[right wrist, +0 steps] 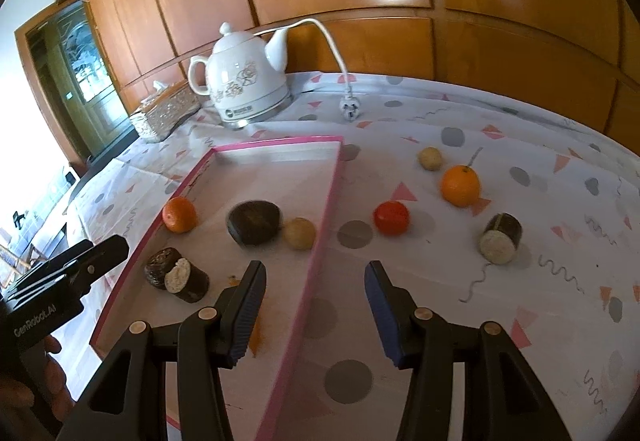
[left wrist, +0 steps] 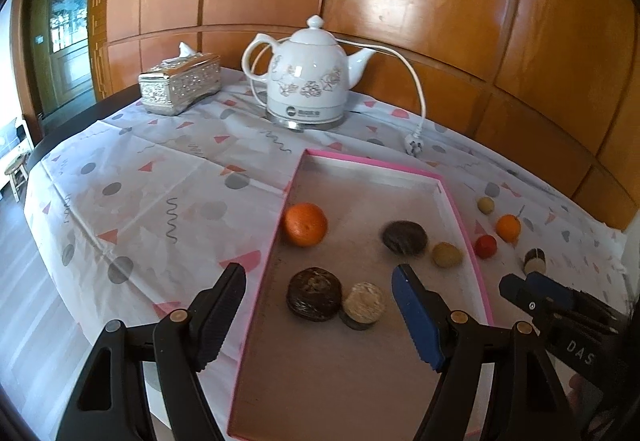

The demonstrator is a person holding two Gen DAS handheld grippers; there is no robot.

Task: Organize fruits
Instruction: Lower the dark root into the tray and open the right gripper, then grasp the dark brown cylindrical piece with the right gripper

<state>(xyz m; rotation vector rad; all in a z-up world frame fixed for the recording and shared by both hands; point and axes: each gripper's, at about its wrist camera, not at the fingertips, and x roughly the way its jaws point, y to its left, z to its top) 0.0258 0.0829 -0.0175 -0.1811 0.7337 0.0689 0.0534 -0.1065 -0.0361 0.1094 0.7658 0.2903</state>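
The long pink-rimmed shallow cardboard tray (left wrist: pixel 460 201) runs lengthwise away from the grippers toward the white ceramic kettle (left wrist: pixel 308 81). The left gripper (left wrist: pixel 320 315) hovers released over its near end, empty, with a dark round fruit (left wrist: pixel 314 293) and a cut pale-faced one (left wrist: pixel 365 303) just ahead. The right gripper (right wrist: pixel 316 315) straddles the tray's right rim, parted, holding nothing; a red round fruit (right wrist: pixel 391 217) lies ahead on the patterned surface (right wrist: pixel 520 281). "GenRobot.AI" reads on the left gripper's body.
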